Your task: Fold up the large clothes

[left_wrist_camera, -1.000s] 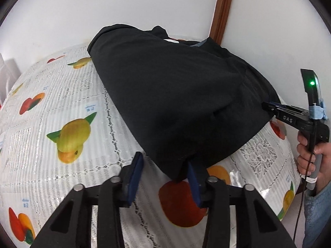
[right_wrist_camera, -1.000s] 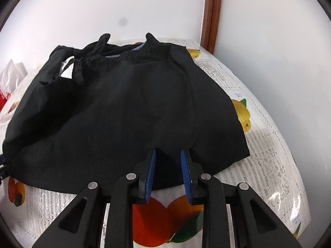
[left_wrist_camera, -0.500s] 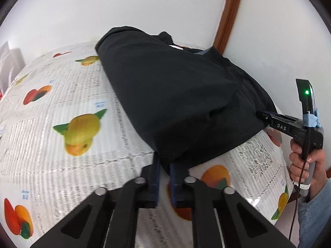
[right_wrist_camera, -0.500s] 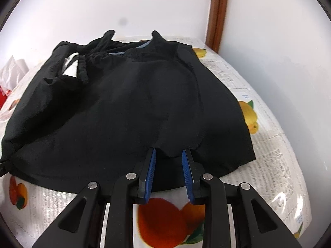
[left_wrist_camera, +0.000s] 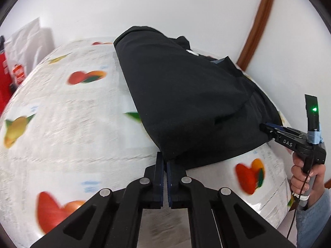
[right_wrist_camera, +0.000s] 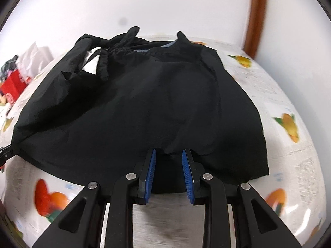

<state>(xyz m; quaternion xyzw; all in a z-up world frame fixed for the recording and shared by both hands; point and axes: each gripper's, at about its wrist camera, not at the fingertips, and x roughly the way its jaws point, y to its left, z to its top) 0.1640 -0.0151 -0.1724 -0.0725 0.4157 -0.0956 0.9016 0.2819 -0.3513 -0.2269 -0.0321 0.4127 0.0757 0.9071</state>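
Table covered with a white lace-look cloth printed with fruit, set in a corner of white walls with a brown wooden strip running up the corner.

Black garment lies spread over the far-right part of the table, bunched and folded on itself, waistband end toward the wall with a bit of light blue lining showing there. Loose ties or straps stick up at the back left in the right wrist view. Near hem hangs toward the front table edge.

Left gripper: jaws pressed together on the near left corner of the garment hem, cloth pinched right at the tips, blue pads nearly touching.

Right gripper: jaws part way apart, a fold of the black hem between the blue pads and bunched up at the tips; the pads look to press on it. In the left wrist view the same tool grips the garment's right edge, green light lit on its upright part, held by a hand in a blue denim sleeve.

Red box and white bags at far left of table, blurred.
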